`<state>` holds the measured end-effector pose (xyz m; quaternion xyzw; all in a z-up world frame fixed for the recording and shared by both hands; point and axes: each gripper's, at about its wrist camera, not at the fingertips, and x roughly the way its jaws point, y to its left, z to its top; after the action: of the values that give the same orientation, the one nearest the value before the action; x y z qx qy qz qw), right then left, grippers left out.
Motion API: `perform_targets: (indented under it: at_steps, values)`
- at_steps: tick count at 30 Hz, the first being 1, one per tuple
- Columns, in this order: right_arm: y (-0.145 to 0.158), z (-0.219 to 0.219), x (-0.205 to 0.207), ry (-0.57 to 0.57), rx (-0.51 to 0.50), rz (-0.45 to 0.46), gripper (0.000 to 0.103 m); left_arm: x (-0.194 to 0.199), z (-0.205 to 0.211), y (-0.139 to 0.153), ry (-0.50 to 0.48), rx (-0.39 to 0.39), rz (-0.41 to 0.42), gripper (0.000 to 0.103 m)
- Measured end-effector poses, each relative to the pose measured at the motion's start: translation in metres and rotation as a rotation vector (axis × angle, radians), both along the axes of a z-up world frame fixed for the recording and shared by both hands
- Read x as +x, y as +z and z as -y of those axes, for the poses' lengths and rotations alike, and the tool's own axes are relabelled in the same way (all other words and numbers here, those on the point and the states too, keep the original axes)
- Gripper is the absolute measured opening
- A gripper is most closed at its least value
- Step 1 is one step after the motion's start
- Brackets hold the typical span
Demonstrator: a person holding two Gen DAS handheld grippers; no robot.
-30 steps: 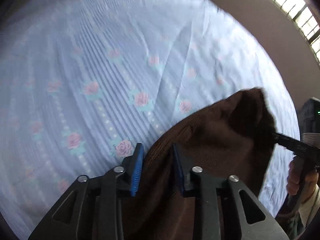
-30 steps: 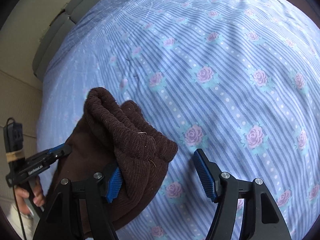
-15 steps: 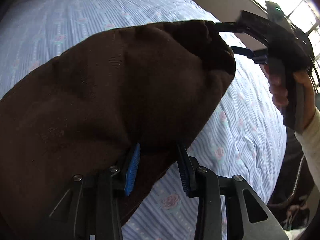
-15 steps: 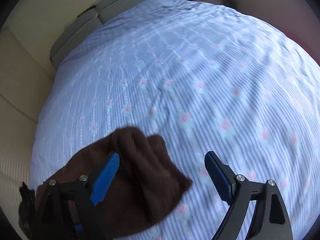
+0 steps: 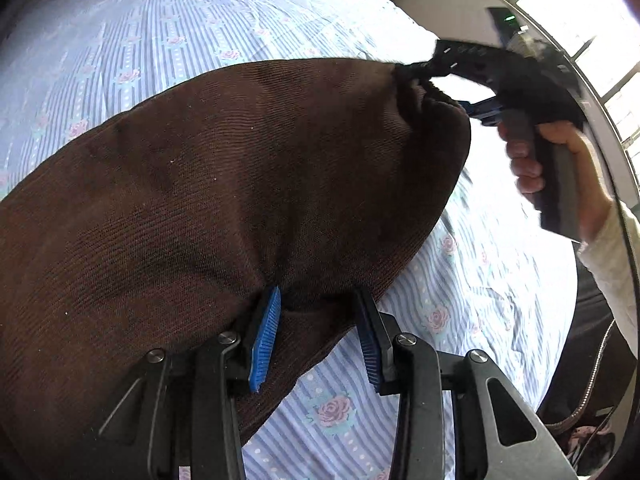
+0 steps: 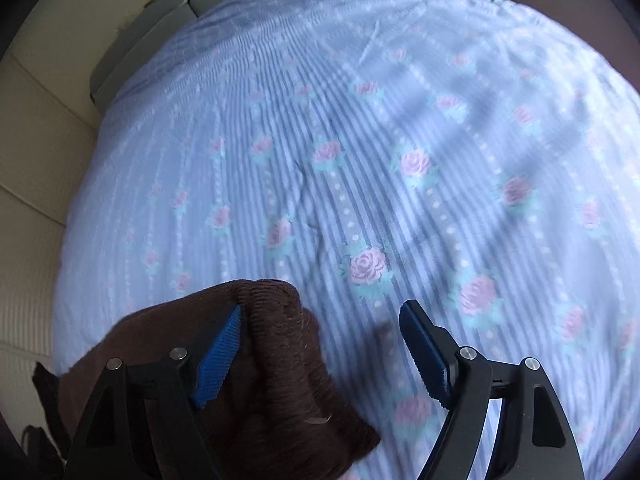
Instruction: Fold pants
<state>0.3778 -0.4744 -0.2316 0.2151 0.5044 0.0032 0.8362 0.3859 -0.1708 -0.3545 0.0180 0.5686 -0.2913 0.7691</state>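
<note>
The dark brown corduroy pants (image 5: 224, 200) fill the left wrist view, stretched out above the bed. My left gripper (image 5: 316, 336) has blue pads about a pad's width apart with a fold of the pants bunched between them. The right gripper shows in the left wrist view (image 5: 452, 80) at the pants' far corner, with fabric draped over one finger. In the right wrist view the right gripper (image 6: 320, 352) is wide open; the pants' ribbed hem (image 6: 280, 360) hangs over its left finger (image 6: 218, 354).
The bed (image 6: 360, 140) has a blue striped sheet with pink roses. A beige padded headboard (image 6: 36, 160) is at the left. A window (image 5: 576, 12) is at the upper right. A person's hand (image 5: 528, 168) holds the right gripper's handle.
The pants have been lifted off the sheet and spread between the two grippers. The right gripper has risen and moved away from the left one; its jaws stay open.
</note>
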Motion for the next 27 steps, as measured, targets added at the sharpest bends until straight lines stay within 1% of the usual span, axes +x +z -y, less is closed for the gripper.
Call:
perform_targets:
  at_steps: [2,3,5,6,7,9,10,12,13,14,15,17,18,20,21,23,24,25,27]
  values:
    - [0.013,-0.004,-0.013,-0.027,0.024,0.033,0.08,-0.004,0.004,-0.002,-0.006,0.009,0.013,0.037]
    - [0.016,-0.007,-0.02,-0.039,0.042,0.024,0.08,-0.005,0.005,-0.003,-0.004,0.013,0.019,0.038]
    - [0.013,-0.012,-0.031,-0.064,0.041,0.011,0.08,-0.008,0.007,-0.003,0.004,0.013,0.02,0.038]
    - [0.006,-0.011,-0.039,-0.091,0.046,-0.006,0.08,-0.01,0.008,-0.003,0.008,0.011,0.019,0.038]
    - [-0.003,-0.009,-0.042,-0.105,0.073,-0.023,0.08,-0.011,0.009,-0.001,0.01,0.01,0.019,0.038]
    - [-0.025,-0.004,-0.045,-0.143,0.164,-0.08,0.08,-0.012,0.01,-0.001,0.009,0.014,0.024,0.038]
    - [-0.036,0.001,-0.047,-0.156,0.212,-0.088,0.08,-0.014,0.011,-0.001,0.006,0.018,0.031,0.038]
    - [-0.04,0.002,-0.047,-0.157,0.241,-0.079,0.08,-0.019,0.016,0.0,0.0,0.031,0.045,0.04]
    - [-0.04,0.002,-0.05,-0.152,0.249,-0.076,0.069,-0.022,0.019,0.001,-0.01,0.038,0.054,0.043]
    - [-0.038,0.0,-0.049,-0.132,0.277,-0.065,0.057,-0.025,0.023,0.002,-0.02,0.045,0.062,0.048]
    - [-0.041,0.004,-0.052,-0.129,0.287,-0.07,0.056,-0.03,0.028,0.003,-0.033,0.061,0.072,0.05]
    - [-0.041,0.013,-0.06,-0.132,0.296,-0.07,0.049,-0.035,0.037,0.004,-0.064,0.099,0.096,0.055]
    - [-0.043,0.018,-0.062,-0.151,0.332,-0.076,0.047,-0.039,0.042,0.005,-0.078,0.112,0.104,0.056]
    - [-0.041,0.025,-0.07,-0.188,0.393,-0.062,0.041,-0.043,0.047,0.01,-0.086,0.111,0.101,0.057]
    - [-0.036,0.029,-0.08,-0.196,0.397,-0.046,0.041,-0.043,0.047,0.014,-0.081,0.101,0.092,0.057]
    - [-0.012,0.025,-0.091,-0.196,0.357,0.002,0.041,-0.043,0.04,0.027,-0.054,0.063,0.074,0.056]
    - [0.0,0.021,-0.096,-0.19,0.324,0.024,0.041,-0.044,0.033,0.037,-0.018,0.018,0.077,0.056]
    - [0.01,0.017,-0.1,-0.182,0.293,0.038,0.04,-0.044,0.02,0.049,0.044,-0.027,0.089,0.056]
    - [0.028,0.009,-0.104,-0.165,0.227,0.057,0.04,-0.04,-0.012,0.062,0.176,-0.065,0.099,0.056]
